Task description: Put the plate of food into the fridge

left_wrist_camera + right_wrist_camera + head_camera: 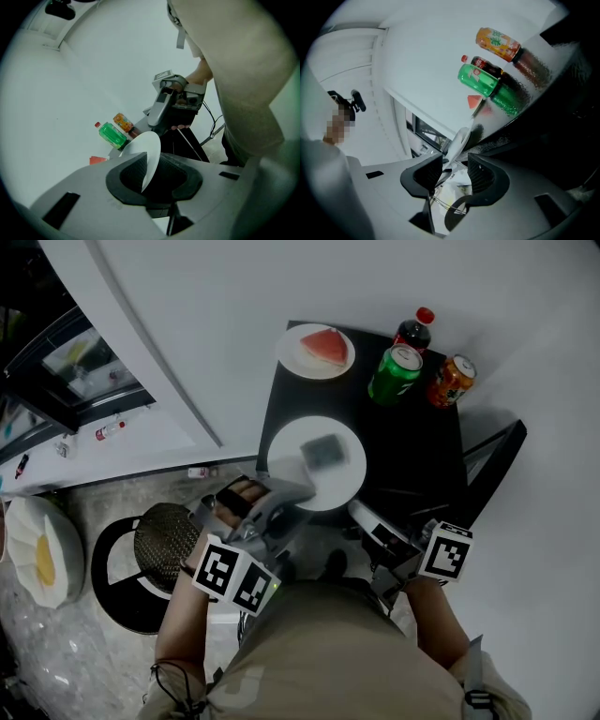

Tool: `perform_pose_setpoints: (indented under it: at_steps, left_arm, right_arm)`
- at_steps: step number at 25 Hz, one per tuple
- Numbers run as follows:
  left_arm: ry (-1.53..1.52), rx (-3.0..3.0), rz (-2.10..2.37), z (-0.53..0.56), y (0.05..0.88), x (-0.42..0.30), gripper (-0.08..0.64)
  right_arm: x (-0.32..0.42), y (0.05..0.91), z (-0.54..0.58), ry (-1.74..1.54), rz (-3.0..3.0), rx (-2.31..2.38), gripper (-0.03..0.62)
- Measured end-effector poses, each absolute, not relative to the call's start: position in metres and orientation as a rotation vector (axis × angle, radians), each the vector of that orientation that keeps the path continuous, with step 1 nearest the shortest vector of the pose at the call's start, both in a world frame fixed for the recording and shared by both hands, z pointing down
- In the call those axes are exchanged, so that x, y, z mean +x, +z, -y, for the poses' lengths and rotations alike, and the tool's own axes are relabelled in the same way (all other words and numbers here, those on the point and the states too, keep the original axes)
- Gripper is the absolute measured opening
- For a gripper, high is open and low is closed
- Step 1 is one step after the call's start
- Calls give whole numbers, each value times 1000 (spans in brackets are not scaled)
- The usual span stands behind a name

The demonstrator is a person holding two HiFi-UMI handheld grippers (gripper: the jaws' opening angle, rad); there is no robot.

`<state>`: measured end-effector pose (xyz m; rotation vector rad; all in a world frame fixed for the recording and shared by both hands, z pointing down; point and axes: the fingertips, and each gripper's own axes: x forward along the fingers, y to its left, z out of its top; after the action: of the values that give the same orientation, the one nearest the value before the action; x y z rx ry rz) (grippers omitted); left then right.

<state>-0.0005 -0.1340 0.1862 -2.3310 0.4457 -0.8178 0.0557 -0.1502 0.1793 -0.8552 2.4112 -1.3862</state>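
At left, a mesh stool [165,536] stands on the speckled floor [89,507]. Your left tongs [152,174] pinch the rim of the food plate [286,451] at the black worktop [417,456] — your right tongs [455,172] gape empty beside it. Beyond: watermelon plate [291,358], cola bottle [414,331], green can [396,373], orange can [452,381].

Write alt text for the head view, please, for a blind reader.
Seen from above, a person's left hand-held gripper grips the rim of a white plate carrying blurred food at a black table's near edge. Farther back stand a watermelon plate, a green can, an orange can and a bottle.
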Motion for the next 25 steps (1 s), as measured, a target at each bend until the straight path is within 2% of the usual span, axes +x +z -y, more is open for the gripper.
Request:
perform_pose_setpoints:
  at_steps: [17, 19, 25]
  left_arm:
    - [-776, -2337, -355, 108, 184, -4, 74]
    - [-776, -2334, -359, 107, 184, -5, 75]
    - [-761, -2343, -381, 107, 184, -5, 80]
  right_arm:
    - [38, 192, 158, -1631, -2108, -741, 140]
    - [37, 190, 156, -1636, -2091, -742, 90]
    - [39, 193, 154, -1714, -1950, -757, 66]
